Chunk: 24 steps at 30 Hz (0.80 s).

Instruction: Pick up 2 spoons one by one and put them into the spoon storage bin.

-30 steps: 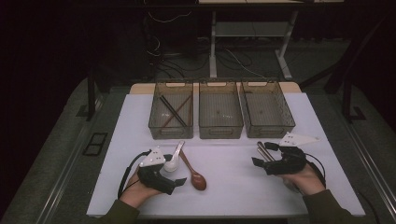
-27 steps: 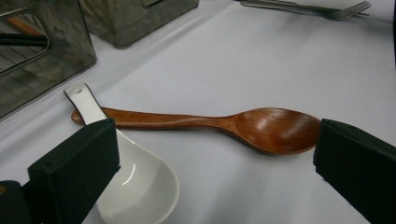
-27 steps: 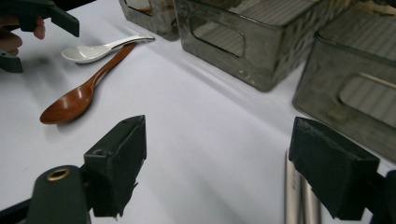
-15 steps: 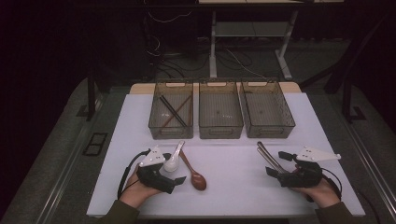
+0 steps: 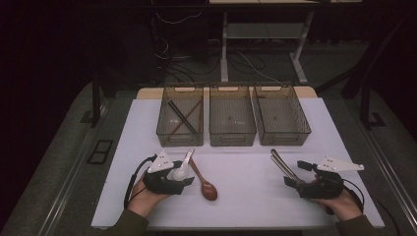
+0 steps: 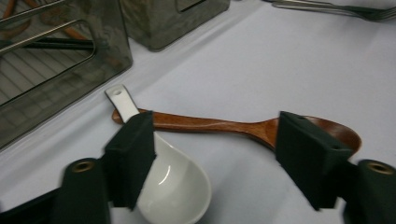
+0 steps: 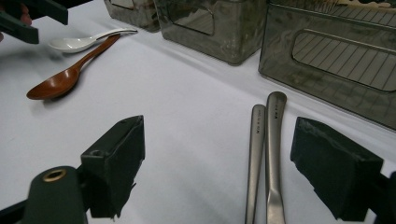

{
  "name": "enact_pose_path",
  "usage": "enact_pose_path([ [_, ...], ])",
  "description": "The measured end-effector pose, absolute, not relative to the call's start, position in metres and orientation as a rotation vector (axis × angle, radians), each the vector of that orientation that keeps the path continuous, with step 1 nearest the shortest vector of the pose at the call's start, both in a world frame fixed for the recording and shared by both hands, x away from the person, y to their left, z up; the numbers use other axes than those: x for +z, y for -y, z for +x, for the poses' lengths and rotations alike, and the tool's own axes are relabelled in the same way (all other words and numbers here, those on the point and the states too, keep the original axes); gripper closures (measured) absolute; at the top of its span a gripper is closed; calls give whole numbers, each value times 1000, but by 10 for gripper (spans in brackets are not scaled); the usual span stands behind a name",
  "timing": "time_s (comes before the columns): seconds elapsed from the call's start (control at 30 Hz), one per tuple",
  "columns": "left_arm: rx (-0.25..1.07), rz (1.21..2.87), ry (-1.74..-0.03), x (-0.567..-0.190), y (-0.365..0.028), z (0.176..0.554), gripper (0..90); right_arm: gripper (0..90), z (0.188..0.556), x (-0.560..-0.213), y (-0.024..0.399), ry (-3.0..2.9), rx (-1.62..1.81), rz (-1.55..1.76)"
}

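Three wire baskets [image 5: 232, 140] are counted along the worktop's far edge. Two spoons are seen, one white [image 5: 181, 169] and one wooden [image 5: 205, 184]. Two metal utensils [image 5: 282, 164] are counted.

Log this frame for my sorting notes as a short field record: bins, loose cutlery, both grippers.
bins: three mesh bins in a row; left one holds chopsticks
left gripper: jaws just closing, astride white spoon and wooden spoon, not yet pressing
right gripper: open, around two metal handles
surface: white table
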<state>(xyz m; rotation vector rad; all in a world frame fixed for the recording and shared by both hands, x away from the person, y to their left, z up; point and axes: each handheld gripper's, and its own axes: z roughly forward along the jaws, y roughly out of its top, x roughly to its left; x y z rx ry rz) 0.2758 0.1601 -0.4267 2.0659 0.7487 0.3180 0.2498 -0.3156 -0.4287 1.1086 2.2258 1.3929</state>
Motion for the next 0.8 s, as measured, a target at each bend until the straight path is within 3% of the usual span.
enact_pose_path([
  [0.37,215,2074,-820,-429,-163,280,837,172,249,-429,318,-2218,1387,1113],
  [0.47,171,2104,-809,-432,-159,278,879,172,249,-430,319,-2217,1386,1111],
  [0.8,143,2185,-848,-443,-152,280,882,172,250,-430,319,-2217,1380,1115],
])
